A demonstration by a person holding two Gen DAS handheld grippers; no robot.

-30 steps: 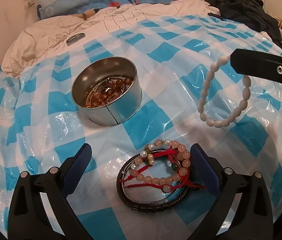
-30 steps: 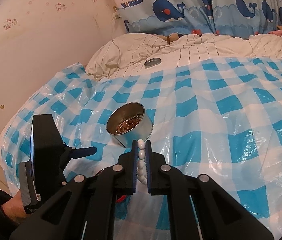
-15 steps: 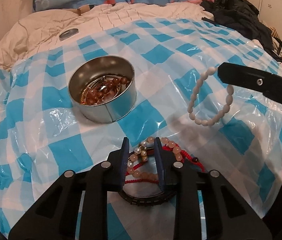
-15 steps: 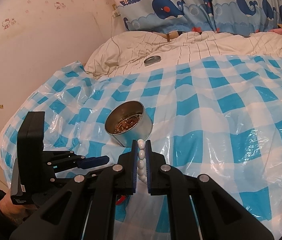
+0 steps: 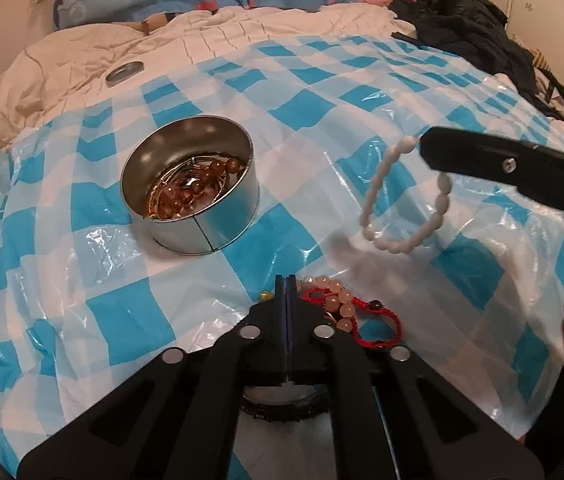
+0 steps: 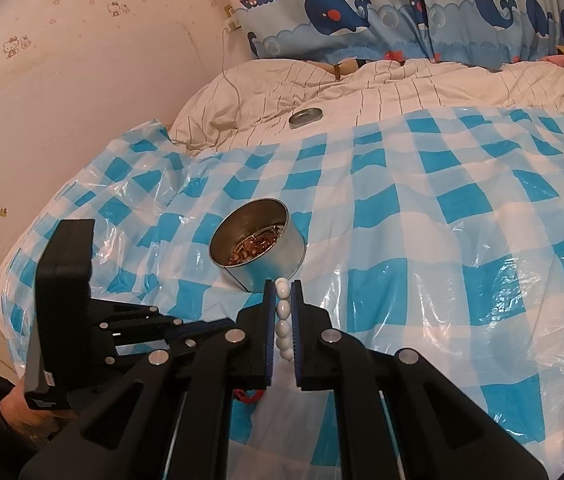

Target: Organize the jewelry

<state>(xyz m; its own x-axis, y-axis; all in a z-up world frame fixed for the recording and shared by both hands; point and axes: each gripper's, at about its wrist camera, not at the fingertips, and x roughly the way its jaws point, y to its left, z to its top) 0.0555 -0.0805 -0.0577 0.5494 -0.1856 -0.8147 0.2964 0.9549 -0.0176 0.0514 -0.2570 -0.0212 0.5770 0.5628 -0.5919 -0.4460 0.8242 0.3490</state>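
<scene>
While right gripper (image 6: 283,316) pinches white bead bracelet (image 5: 402,196), loop hangs down, long axis near-upright, right of tin (image 5: 190,196); left gripper (image 5: 285,292) has just closed, jaws together, beside red-cord bracelet (image 5: 378,322).

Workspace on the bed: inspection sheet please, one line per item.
Surface: blue-and-white checked plastic sheet spread over a bed, wrinkled.
Job's things: open round metal tin holding brown beads; white bead bracelet hanging in the air; pile of pink bead and red cord bracelets on a dark round lid.
Clutter: small metal lid on the cream quilt; black garment at the far right.
Grippers: left gripper shut at the pile, a grip cannot be told; right gripper shut on the white bead bracelet.
Cables: thin wire down the wall to the quilt.
Surroundings: whale-print curtain, patterned wall.
</scene>
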